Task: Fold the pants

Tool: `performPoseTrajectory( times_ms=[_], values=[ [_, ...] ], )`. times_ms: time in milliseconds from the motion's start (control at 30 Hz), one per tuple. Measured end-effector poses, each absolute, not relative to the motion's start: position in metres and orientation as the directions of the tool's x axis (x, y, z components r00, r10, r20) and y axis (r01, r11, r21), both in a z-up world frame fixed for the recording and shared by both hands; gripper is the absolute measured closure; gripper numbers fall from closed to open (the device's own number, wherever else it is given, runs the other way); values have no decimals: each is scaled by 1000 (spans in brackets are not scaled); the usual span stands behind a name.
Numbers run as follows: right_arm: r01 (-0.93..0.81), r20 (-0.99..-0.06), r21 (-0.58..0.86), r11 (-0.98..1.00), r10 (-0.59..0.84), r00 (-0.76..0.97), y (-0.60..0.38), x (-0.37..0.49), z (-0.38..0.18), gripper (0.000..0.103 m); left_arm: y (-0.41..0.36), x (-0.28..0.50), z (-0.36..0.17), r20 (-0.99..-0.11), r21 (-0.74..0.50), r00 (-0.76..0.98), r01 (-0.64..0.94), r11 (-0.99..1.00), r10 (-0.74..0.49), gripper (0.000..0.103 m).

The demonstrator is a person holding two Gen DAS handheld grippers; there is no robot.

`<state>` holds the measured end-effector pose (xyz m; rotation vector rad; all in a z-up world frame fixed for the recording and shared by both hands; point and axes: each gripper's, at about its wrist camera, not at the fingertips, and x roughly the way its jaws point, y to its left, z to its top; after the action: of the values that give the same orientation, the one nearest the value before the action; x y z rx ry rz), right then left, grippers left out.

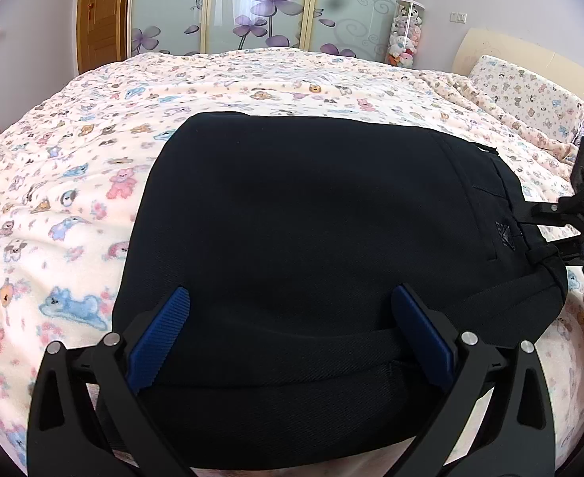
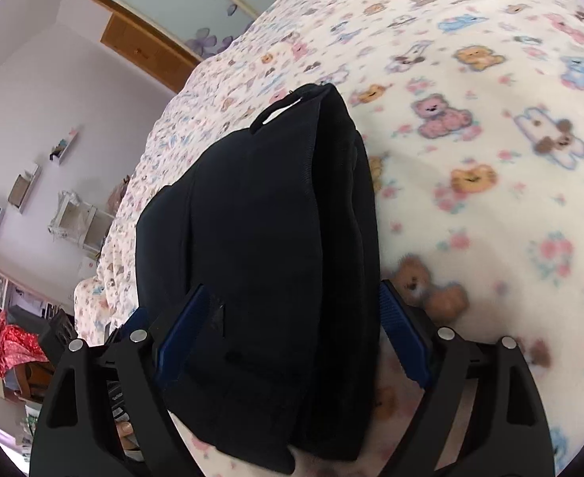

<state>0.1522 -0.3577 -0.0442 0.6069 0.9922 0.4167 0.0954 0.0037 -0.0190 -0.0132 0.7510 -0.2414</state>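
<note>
The black pants [image 1: 312,214] lie folded into a compact stack on the bed. My left gripper [image 1: 292,314] is wide open, its blue-padded fingers [image 1: 161,338] resting on the near folded edge. The pants also show in the right wrist view [image 2: 260,238], seen from the waistband end. My right gripper [image 2: 292,318] stands with its fingers [image 2: 401,338] spread on either side of the thick stack, one pad above and one below; whether it squeezes the cloth I cannot tell. The right gripper also shows in the left wrist view [image 1: 578,230] at the waistband side.
The bed is covered by a cream blanket with teddy-bear print [image 1: 93,183]. A pillow [image 1: 530,95] and headboard lie at the far right. Sliding wardrobe doors with purple flowers [image 1: 268,8] stand behind the bed. Shelves and clutter [image 2: 22,278] line the wall.
</note>
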Motion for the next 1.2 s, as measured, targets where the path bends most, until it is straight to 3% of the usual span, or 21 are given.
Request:
performPoseTrajectory(
  times_ms=[267,433,733,800,833,867,933,1133,1200],
  values=[
    [-126,-538,735,666,686,489,-363,162,-47,14,4,96,-19,-674,-96,706,210,973,-218,2],
    [-250,-380,806,537,793,476,-364,150,-30,14,5,97,-19,-678,-101,703,201,974,-215,2],
    [-127,-538,749,650,709,457,-360,164,-47,16,4,97,-19,-679,-99,703,201,975,-214,2],
    [-130,-523,758,639,716,463,-361,164,-50,22,4,96,-19,-679,-98,703,201,975,-213,2],
    [-137,-501,775,617,732,462,-362,163,-50,37,4,96,-19,-679,-98,703,201,975,-213,2],
    [-140,-472,797,587,751,463,-364,163,-51,44,4,96,-19,-679,-98,703,200,975,-213,2],
    [-156,-427,819,552,768,478,-366,160,-48,49,5,97,-19,-679,-102,702,200,975,-215,2],
    [-352,-326,772,529,805,496,-338,140,-3,52,8,99,-21,-688,-103,696,184,978,-204,2],
    [-406,-297,754,517,819,490,-327,136,9,60,9,100,-21,-692,-103,694,176,979,-198,2]
  ],
)
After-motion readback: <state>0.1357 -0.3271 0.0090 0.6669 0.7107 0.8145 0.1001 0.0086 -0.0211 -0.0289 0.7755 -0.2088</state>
